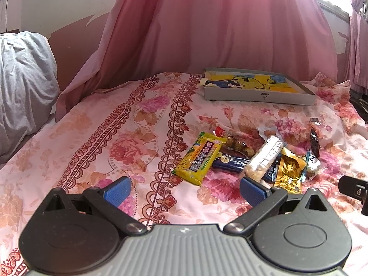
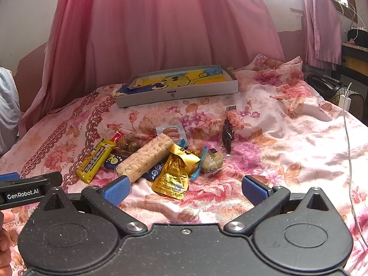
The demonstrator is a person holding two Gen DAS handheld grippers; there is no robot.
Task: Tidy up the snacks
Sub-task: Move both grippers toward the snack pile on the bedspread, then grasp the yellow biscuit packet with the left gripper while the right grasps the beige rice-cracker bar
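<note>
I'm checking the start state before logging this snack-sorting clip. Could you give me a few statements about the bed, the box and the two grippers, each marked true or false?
1. The left gripper is open and holds nothing. True.
2. The right gripper is shut on the gold foil packet. False: it is open, and the packet lies on the bedspread ahead of it.
3. The shallow grey box already holds several snacks. False: only its cartoon-printed lining shows inside.
4. The yellow snack bar lies at the left end of the snack pile. True.
5. The dark dried-fruit packet lies inside the box. False: it lies on the bedspread, right of the pile.
</note>
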